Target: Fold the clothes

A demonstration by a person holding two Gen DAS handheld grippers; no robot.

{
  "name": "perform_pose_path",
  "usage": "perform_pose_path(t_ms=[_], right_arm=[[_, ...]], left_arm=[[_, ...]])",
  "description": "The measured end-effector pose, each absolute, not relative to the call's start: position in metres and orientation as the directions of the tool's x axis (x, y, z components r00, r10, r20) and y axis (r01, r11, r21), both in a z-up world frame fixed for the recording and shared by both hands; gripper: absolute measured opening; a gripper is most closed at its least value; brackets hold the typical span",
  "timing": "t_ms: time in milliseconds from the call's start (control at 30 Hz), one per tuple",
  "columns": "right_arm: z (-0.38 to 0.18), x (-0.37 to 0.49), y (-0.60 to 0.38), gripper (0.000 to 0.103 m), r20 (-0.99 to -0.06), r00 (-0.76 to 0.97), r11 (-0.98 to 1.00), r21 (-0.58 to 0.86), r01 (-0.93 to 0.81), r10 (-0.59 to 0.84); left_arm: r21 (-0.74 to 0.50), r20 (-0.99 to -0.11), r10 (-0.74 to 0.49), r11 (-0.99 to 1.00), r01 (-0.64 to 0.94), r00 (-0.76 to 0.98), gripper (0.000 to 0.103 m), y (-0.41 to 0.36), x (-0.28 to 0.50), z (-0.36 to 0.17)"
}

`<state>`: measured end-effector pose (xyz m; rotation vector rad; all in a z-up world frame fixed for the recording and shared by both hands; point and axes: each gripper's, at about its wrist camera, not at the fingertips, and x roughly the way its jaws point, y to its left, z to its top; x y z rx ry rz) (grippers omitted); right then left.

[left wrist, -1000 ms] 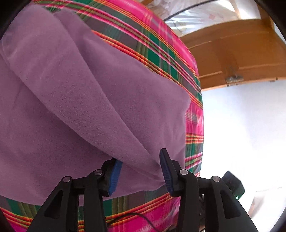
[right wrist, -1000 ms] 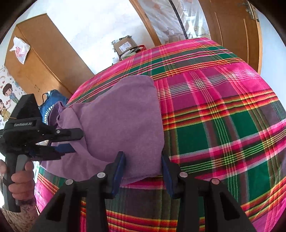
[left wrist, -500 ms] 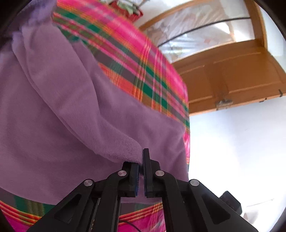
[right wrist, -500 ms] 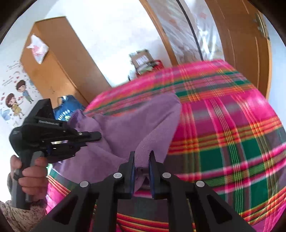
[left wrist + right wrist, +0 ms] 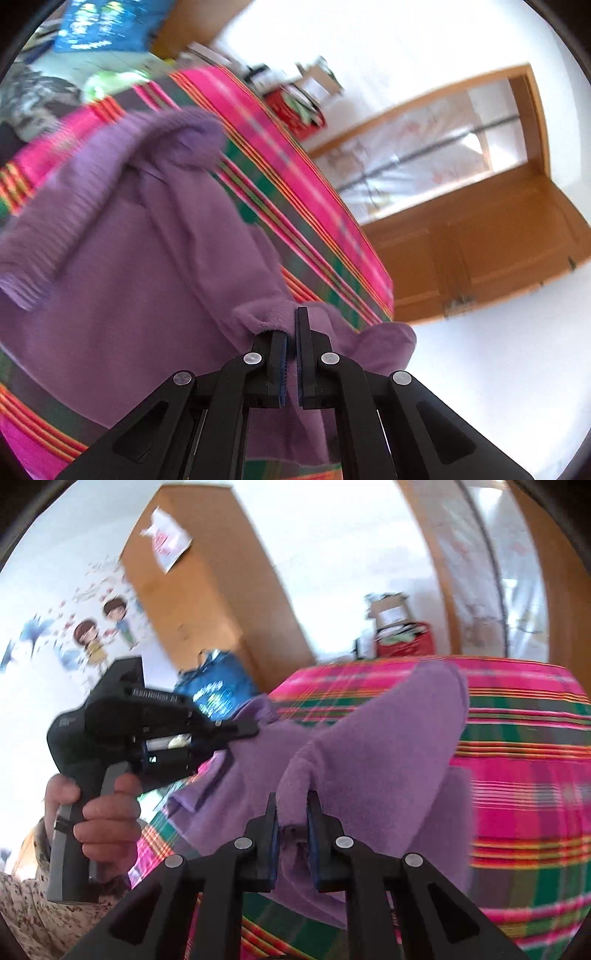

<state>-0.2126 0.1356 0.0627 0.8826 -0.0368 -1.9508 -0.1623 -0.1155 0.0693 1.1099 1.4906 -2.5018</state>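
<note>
Both grippers have clamped and lifted: left gripper (image 5: 291,334) pinches the purple garment's (image 5: 122,266) near edge, right gripper (image 5: 291,814) grips another fold, jaws easing. Garment rises off the plaid bed (image 5: 524,775); keep the 2 grips level.

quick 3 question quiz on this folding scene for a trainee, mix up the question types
1. True or false: the left gripper is shut on the purple garment.
2. What lies under the garment? A) bare wood B) plaid cloth C) white sheet
3. Fill in: the right gripper has a fold of the ____ garment between its fingers.

Key: 1 true; 2 B; 3 purple. The right gripper's jaws are opening slightly, with the fold between them and the pads on it.
</note>
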Motion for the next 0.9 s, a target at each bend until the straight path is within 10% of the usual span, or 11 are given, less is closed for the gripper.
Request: perform_pose_path(t_ms=[900], right_arm=[[-0.012,-0.266,0.204,0.038,-0.732,-0.375,-0.787,0.353,0.506,-0.569]], left_arm=[[-0.752,-0.59,0.124,-0.444,0.487,-0.798,0.003,-0.196,-0.125,0.067]])
